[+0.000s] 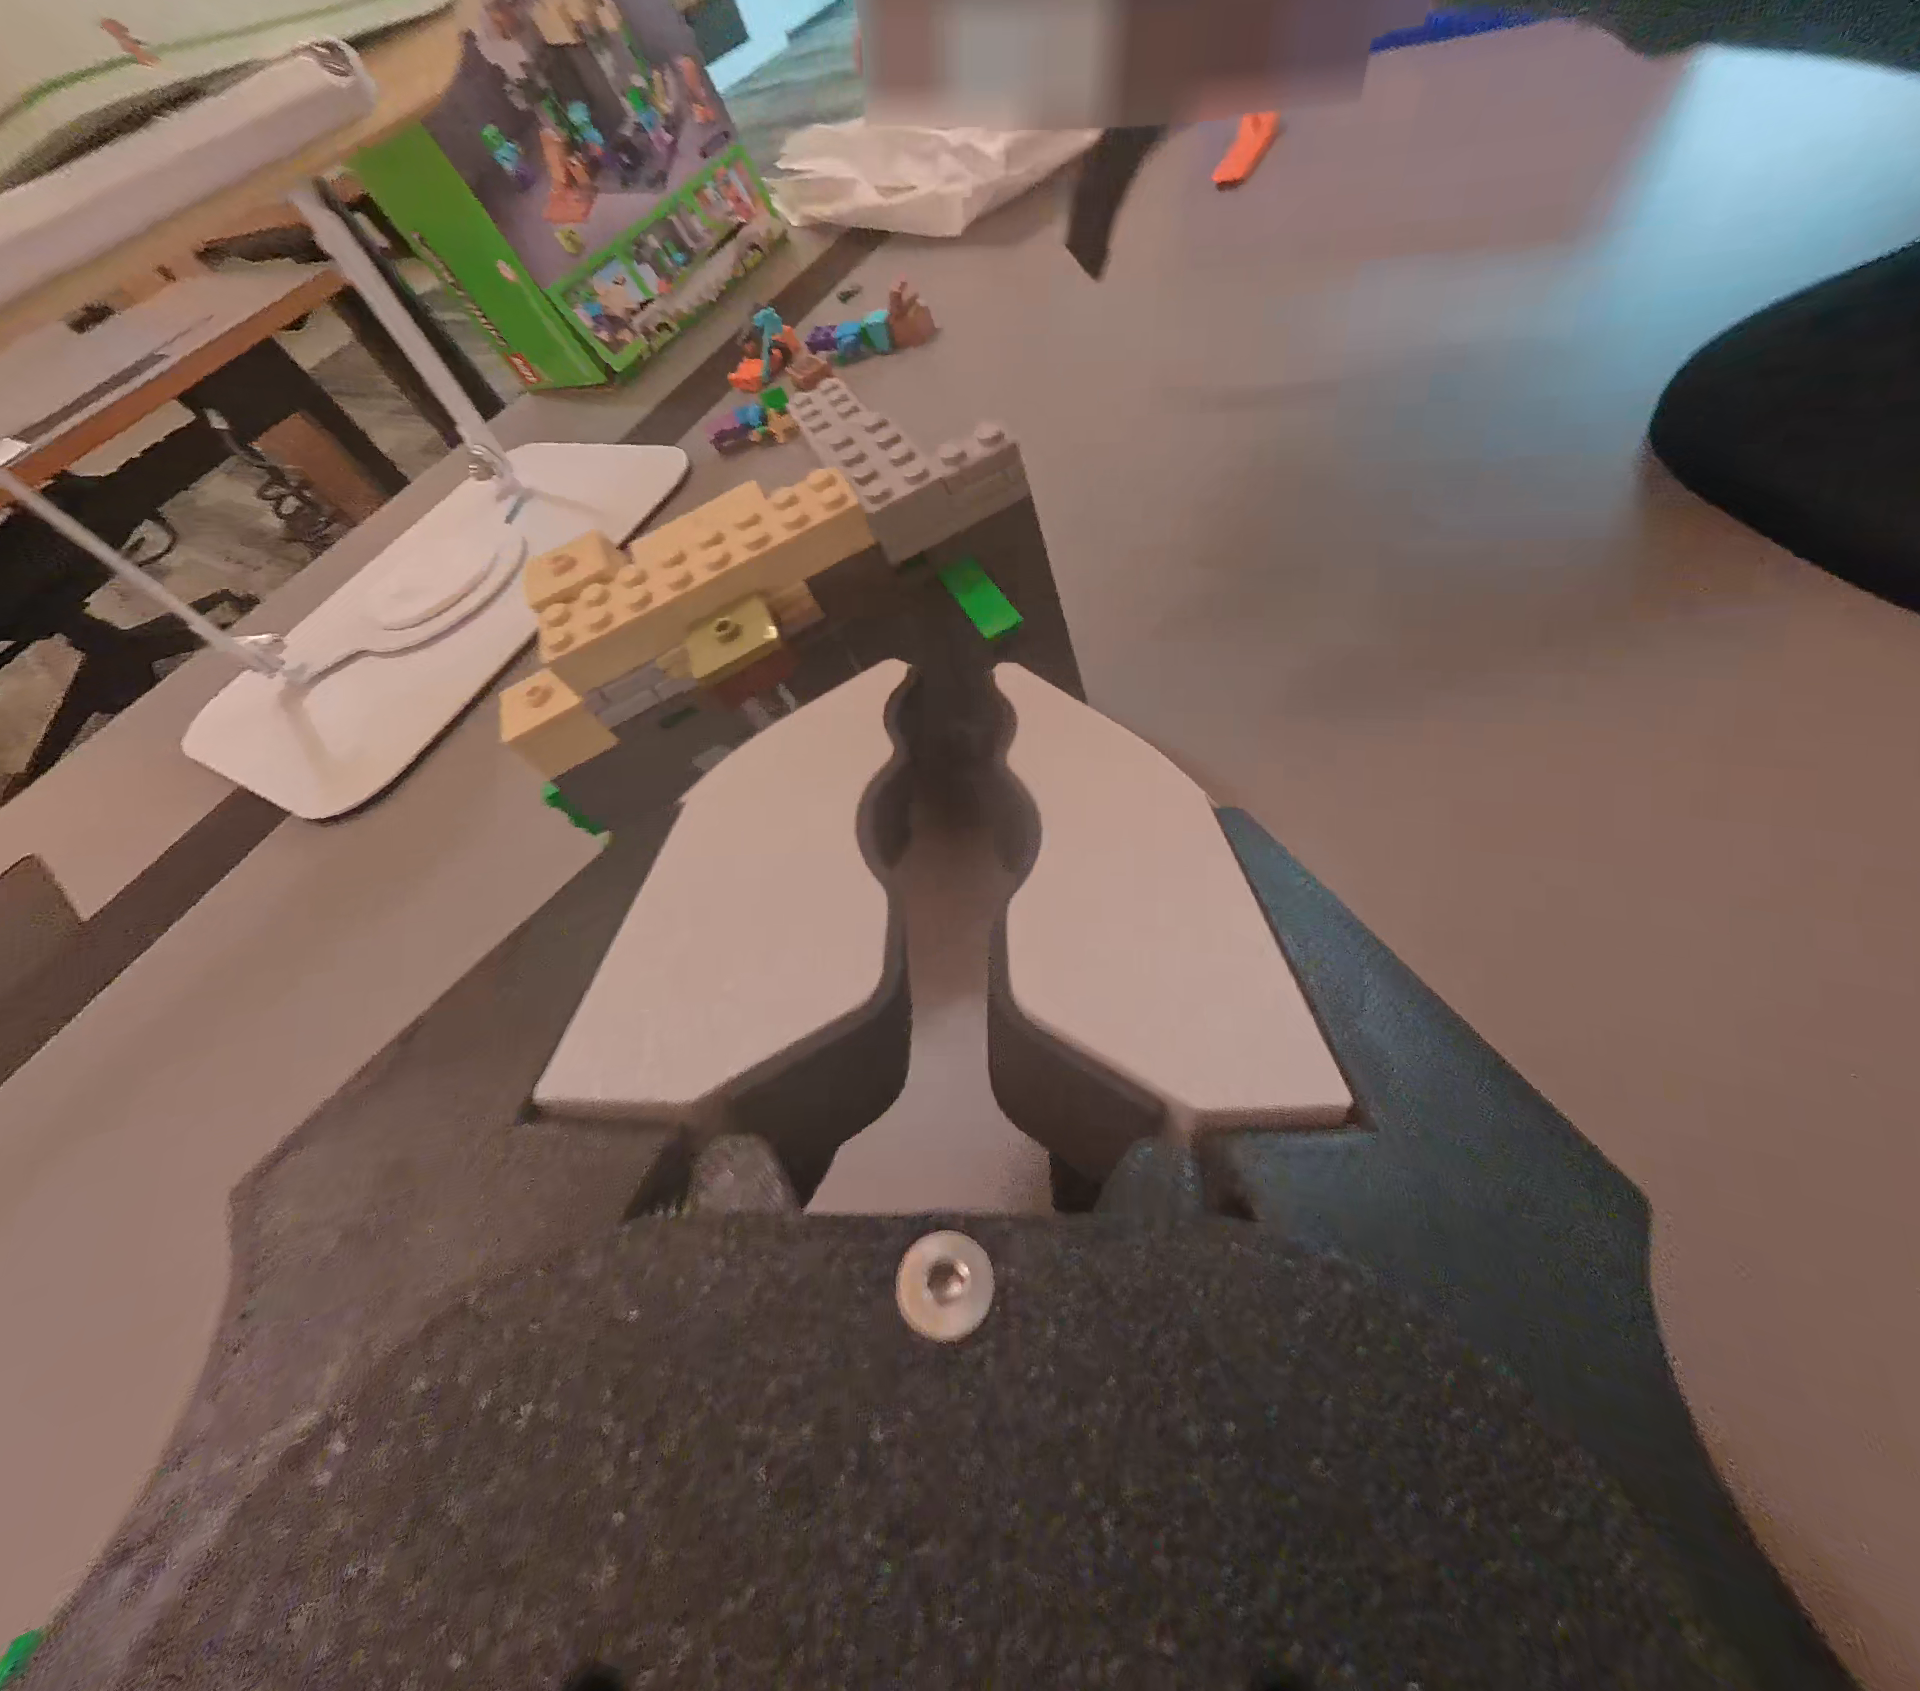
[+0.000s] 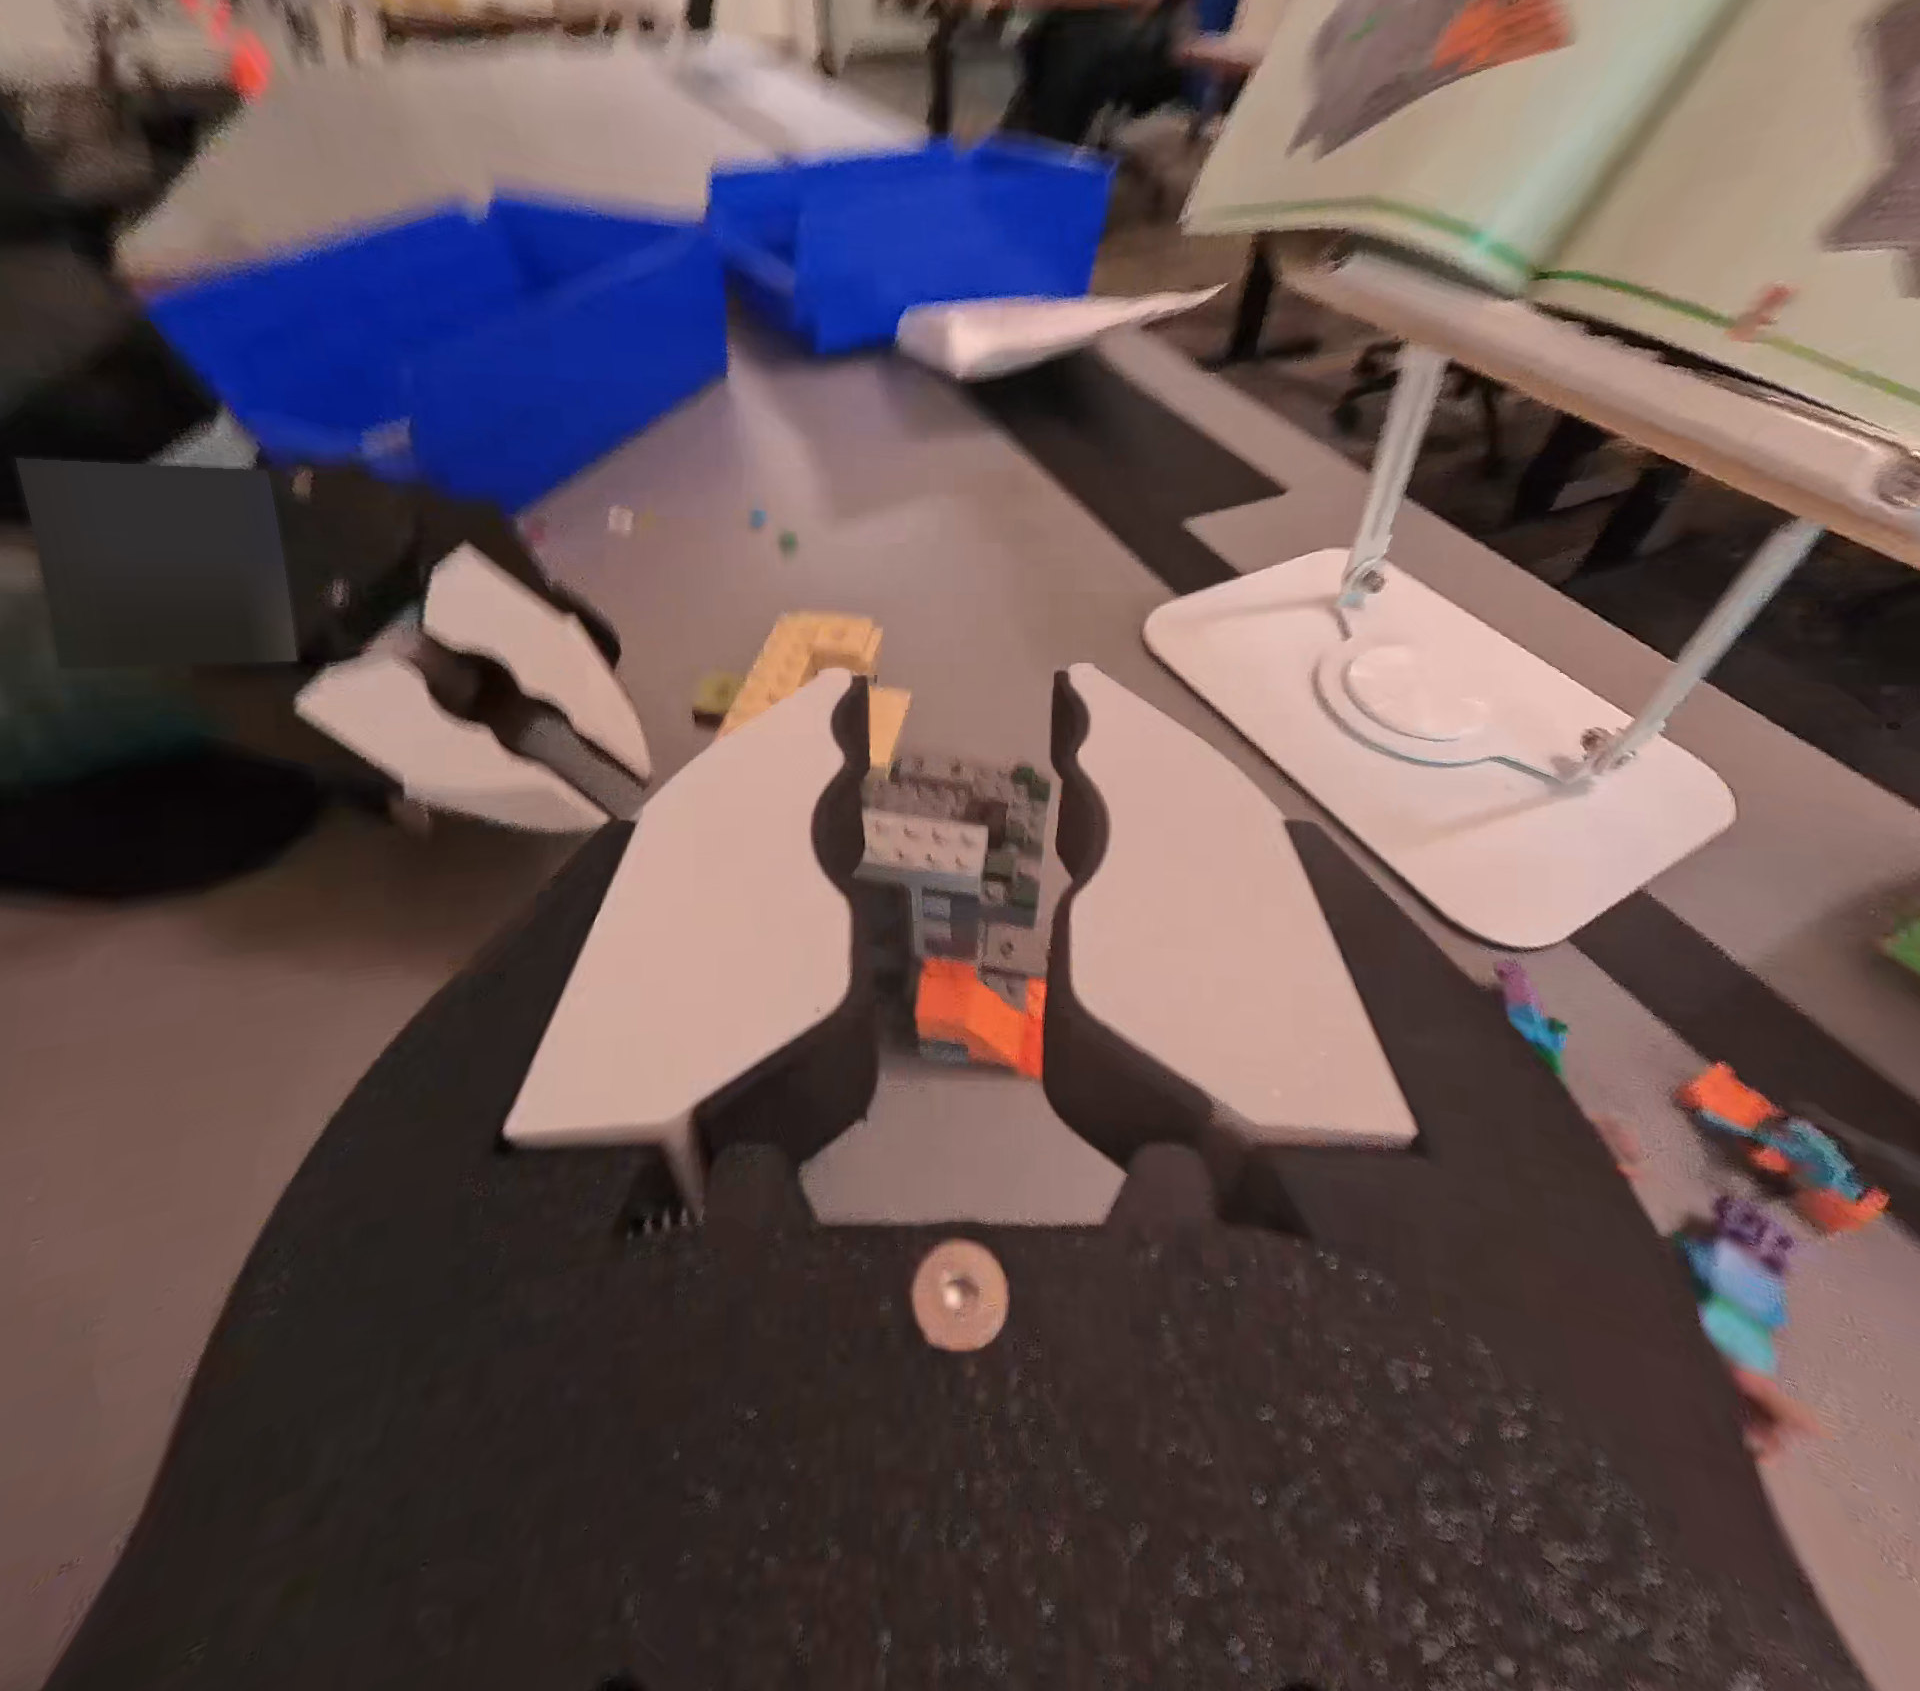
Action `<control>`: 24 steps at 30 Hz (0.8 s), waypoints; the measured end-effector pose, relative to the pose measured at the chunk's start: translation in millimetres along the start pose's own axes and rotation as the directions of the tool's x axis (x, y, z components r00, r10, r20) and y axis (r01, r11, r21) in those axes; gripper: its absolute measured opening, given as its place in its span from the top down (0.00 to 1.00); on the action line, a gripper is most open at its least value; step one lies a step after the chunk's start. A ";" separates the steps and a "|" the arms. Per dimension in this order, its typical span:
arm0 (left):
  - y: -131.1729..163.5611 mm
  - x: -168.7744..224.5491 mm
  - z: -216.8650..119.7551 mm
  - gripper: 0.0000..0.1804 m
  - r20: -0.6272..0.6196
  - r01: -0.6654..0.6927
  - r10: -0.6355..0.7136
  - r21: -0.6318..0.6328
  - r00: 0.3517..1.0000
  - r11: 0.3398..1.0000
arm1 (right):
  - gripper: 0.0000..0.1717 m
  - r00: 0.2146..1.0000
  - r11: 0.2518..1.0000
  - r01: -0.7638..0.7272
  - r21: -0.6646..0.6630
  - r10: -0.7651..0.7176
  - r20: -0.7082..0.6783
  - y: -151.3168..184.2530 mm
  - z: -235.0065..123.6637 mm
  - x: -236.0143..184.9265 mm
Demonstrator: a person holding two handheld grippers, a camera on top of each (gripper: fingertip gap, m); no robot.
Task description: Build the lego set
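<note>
left gripper point(image 1: 951, 685): jaws nearly closed, grasp unclear, beside tan-and-grey brick build point(image 1: 769, 561) | right gripper point(image 2: 956, 706): jaws apart around grey-and-orange brick block point(image 2: 961, 903), contact unclear

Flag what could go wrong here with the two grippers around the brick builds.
1. The right gripper's fingers flank the grey-and-orange brick build. Contact is unclear, so a sideways shift could topple it.
2. The left gripper, fingers nearly together, points at the tan-and-grey wall close to a green piece. Pushing forward could knock bricks loose.
</note>
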State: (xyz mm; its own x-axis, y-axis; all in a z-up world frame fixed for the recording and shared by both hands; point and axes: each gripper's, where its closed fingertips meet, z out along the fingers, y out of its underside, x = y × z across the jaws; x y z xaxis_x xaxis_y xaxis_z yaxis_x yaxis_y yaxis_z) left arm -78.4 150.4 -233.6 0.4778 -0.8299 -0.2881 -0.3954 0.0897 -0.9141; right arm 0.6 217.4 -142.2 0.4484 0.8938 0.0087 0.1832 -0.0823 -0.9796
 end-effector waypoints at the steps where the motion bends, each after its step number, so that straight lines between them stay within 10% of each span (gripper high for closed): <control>1: -1.9 -4.0 -2.6 0.96 0.022 0.007 -0.008 0.014 1.000 1.000 | 0.81 0.998 0.997 -0.045 0.059 0.048 -0.049 -3.7 -2.3 1.2; 7: -9.0 -41.5 -23.1 1.00 0.212 0.082 -0.103 0.105 0.972 0.991 | 1.00 0.911 0.935 -0.091 0.343 0.217 -0.350 -4.3 -19.7 25.2; 24: -60.4 -169.0 -30.2 1.00 0.615 0.141 -0.314 0.314 0.723 0.939 | 1.00 0.792 0.975 -0.012 0.222 0.145 -0.594 34.5 -16.3 40.7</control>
State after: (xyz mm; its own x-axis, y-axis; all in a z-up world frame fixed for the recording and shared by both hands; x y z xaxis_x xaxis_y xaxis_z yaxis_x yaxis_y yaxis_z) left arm -159.0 268.6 -121.1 0.9523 -0.2895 -0.0967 -0.0577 0.1406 -0.9884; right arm 39.5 243.7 -172.4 0.9008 0.4339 -0.0156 -0.0207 0.0069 -0.9998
